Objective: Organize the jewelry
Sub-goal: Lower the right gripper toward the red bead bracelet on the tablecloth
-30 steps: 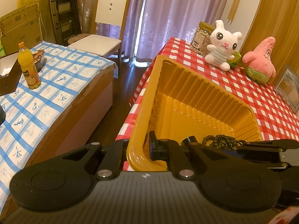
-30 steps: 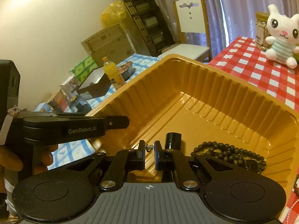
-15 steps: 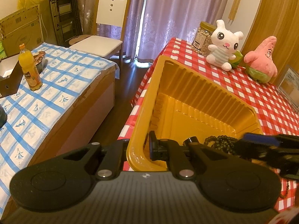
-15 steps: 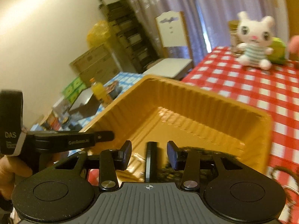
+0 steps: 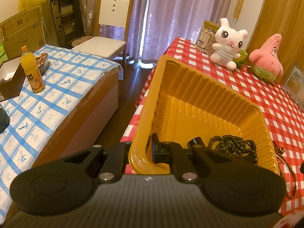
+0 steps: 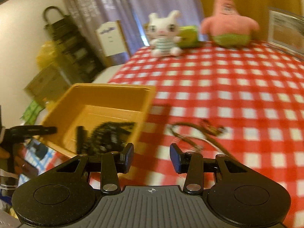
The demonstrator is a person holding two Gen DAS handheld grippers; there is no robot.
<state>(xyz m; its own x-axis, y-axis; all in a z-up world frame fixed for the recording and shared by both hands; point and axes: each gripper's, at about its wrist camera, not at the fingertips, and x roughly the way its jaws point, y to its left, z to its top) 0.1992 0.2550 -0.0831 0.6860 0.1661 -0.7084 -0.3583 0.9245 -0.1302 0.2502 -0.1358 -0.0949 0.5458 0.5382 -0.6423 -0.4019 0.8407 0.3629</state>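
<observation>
My L tongs point(image 5: 141, 149) clamp yellow tray point(image 5: 209, 87) near wall. R view only: R tongs point(image 6: 151, 156) wide, empty, over checked cloth point(image 6: 237, 87); necklaces point(image 6: 199, 133) right of tray.

Left gripper point(image 5: 150, 150) – matte black, ribbed grey base, silver pivot screws; right gripper point(image 6: 151, 156) – same, blue pads

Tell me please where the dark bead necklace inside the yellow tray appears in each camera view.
Left wrist view: the dark bead necklace lies low and right of centre, in the near right corner of the yellow tray.
Right wrist view: it is low on the left, blurred, inside the tray.
Shared landmark: the white rabbit plush at the far end of the table.
</observation>
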